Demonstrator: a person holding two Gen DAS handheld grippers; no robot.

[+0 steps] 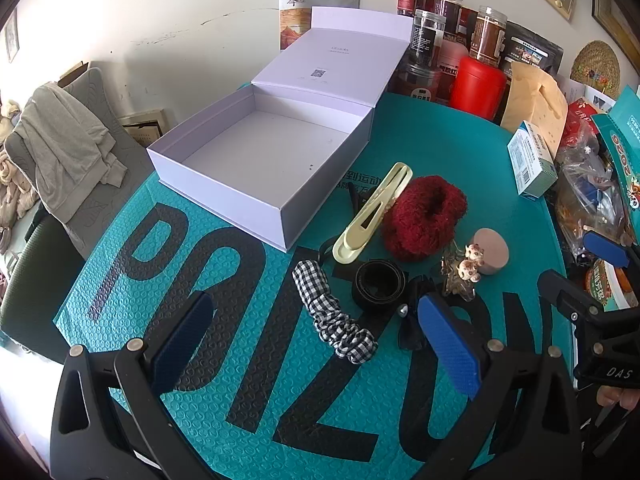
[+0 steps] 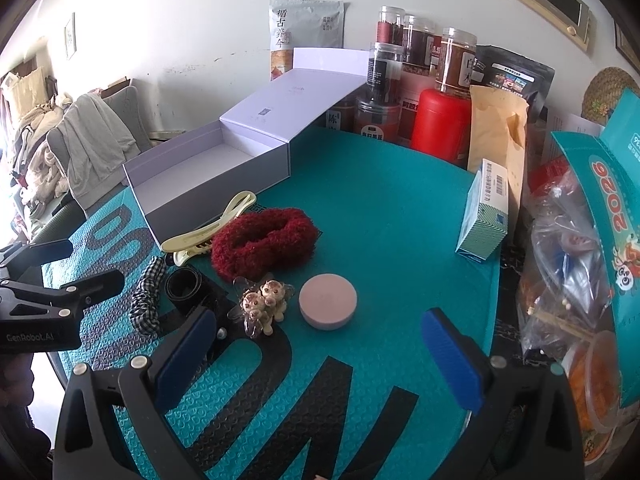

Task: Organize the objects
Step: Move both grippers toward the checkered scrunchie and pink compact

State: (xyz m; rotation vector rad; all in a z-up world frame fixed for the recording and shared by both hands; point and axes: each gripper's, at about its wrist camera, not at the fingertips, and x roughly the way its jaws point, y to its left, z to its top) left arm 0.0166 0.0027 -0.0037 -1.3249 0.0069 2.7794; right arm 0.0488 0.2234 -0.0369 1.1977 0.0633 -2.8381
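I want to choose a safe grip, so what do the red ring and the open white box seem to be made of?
Red ring: probably soft plush or chenille fabric, matte; its surface is fuzzy and its outline uneven. White box: looks like rigid cardboard with a smooth matte finish; straight thick walls, sharp folded edges.

Each camera sits just behind its own gripper and looks forward and steeply down along the two fingers onto the bench (image 1: 248, 360), from close above it. The left wrist view has the left gripper (image 1: 316, 340) in its foreground; the right wrist view, from further right, has the right gripper (image 2: 320, 360). Both share the white box (image 1: 256, 152) (image 2: 208, 168) and the wall beyond, though the fisheye probably bends the edges.
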